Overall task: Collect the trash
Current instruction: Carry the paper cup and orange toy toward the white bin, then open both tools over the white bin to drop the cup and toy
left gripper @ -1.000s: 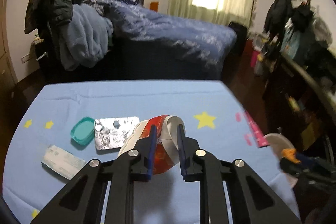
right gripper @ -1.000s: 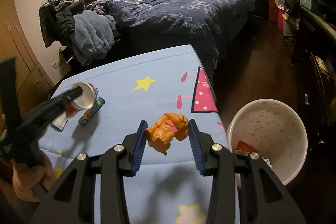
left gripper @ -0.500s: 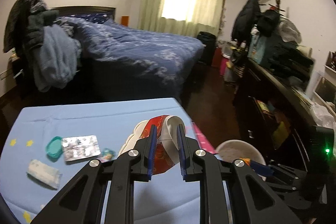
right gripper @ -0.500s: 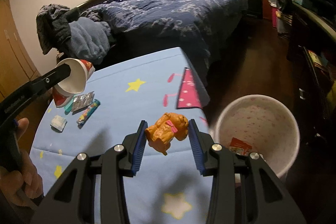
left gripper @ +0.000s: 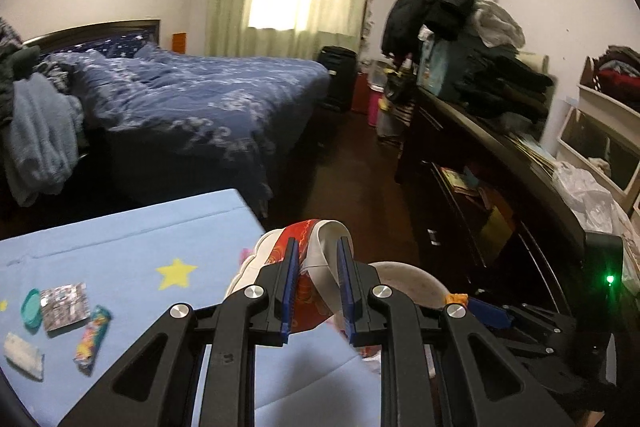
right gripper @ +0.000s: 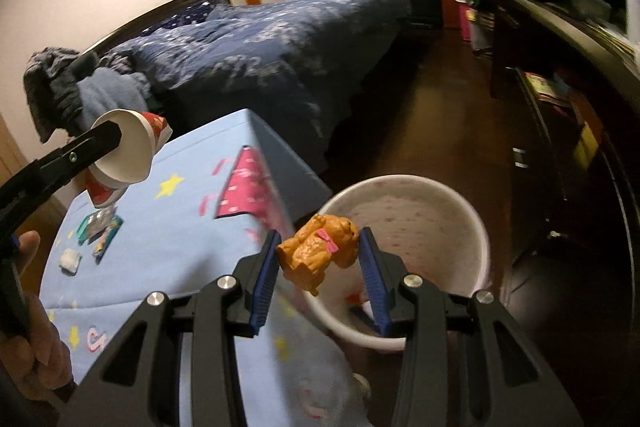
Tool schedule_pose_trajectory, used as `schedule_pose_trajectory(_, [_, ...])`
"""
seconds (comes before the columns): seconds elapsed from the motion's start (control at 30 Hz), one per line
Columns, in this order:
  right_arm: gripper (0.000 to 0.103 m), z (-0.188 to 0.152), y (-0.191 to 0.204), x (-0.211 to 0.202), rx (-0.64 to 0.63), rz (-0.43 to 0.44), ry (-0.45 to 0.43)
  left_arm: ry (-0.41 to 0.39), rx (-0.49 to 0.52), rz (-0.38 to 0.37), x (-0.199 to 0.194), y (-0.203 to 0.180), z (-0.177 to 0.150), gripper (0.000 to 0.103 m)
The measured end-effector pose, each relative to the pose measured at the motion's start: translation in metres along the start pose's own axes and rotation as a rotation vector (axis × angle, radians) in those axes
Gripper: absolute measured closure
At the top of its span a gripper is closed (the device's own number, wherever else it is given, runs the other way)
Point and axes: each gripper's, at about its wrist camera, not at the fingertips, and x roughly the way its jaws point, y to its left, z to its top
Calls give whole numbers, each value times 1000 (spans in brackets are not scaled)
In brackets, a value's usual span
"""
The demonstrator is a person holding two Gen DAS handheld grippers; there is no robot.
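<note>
Both claws have swung away from the middle of the table (left gripper: 132, 227) toward its far corner and the white waste bin (right gripper: 476, 223) on the floor beside it. Left claw (left gripper: 317, 281) stays clenched on the crushed red-and-white paper cup (left gripper: 320, 243), which a second ago hung over the blue cloth and now hangs at the table's edge, over the bin's rim. Right claw (right gripper: 320, 259) stays clamped on the orange toy dog (right gripper: 320, 251), now held over the bin's near rim instead of over the table. A red scrap lies in the bin's bottom. Left behind on the cloth are a teal lid (left gripper: 32, 309), a foil blister pack (left gripper: 65, 305), a colourful sweet wrapper (left gripper: 92, 339) and a white packet (left gripper: 24, 355). Beyond stand the blue-quilted bed (left gripper: 192, 99) and a dark cluttered dresser (left gripper: 500, 163).
</note>
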Motion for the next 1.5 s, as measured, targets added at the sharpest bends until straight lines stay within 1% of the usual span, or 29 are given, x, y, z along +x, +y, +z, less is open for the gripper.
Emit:
schedule_pose_trajectory(0.27, [62, 2, -38, 0, 48, -51, -11, 34, 47, -67, 28, -36, 3, 84])
schedule_pose_trajectory(0.37, [62, 4, -50, 4, 56, -78, -14, 44, 61, -88, 39, -48, 4, 84])
schedule_pose_trajectory(0.53, [62, 7, -66, 14, 68, -102, -11, 79, 76, -130, 62, -68, 4, 84])
schedule_pose_trajectory(0.6, [62, 8, -70, 20, 68, -106, -4, 86, 87, -134, 70, -75, 3, 84])
schedule_pose_trajectory(0.77, [62, 9, -76, 33, 63, -110, 10, 101, 95, -147, 84, -84, 3, 83])
schedule_pose_trajectory(1.1, [60, 10, -78, 54, 40, -107, 17, 124, 90, -171, 103, -86, 5, 83])
schedule_pose_trajectory(1.13, [57, 10, -78, 55, 41, -106, 17, 126, 86, -181, 104, -85, 6, 81])
schedule_pose_trajectory(1.17, [54, 10, -78, 56, 42, -108, 16, 127, 84, -186, 105, -85, 6, 76])
schedule_pose_trajectory(1.2, [53, 9, -78, 57, 41, -109, 15, 126, 83, -187, 106, -85, 6, 67])
schedule_pose_trajectory(1.23, [52, 9, -78, 58, 40, -109, 15, 125, 83, -186, 106, -85, 7, 63])
schedule_pose_trajectory(1.27, [52, 9, -78, 58, 40, -109, 16, 123, 80, -191, 106, -85, 7, 54])
schedule_pose_trajectory(1.3, [51, 9, -78, 59, 41, -109, 18, 118, 77, -195, 106, -84, 8, 49])
schedule_pose_trajectory(1.33, [51, 9, -77, 59, 42, -110, 19, 114, 74, -196, 105, -84, 9, 47])
schedule_pose_trajectory(1.4, [51, 9, -76, 59, 42, -110, 20, 100, 68, -194, 102, -83, 11, 37])
schedule_pose_trajectory(1.5, [50, 9, -75, 57, 40, -108, 19, 86, 55, -188, 95, -78, 12, 31])
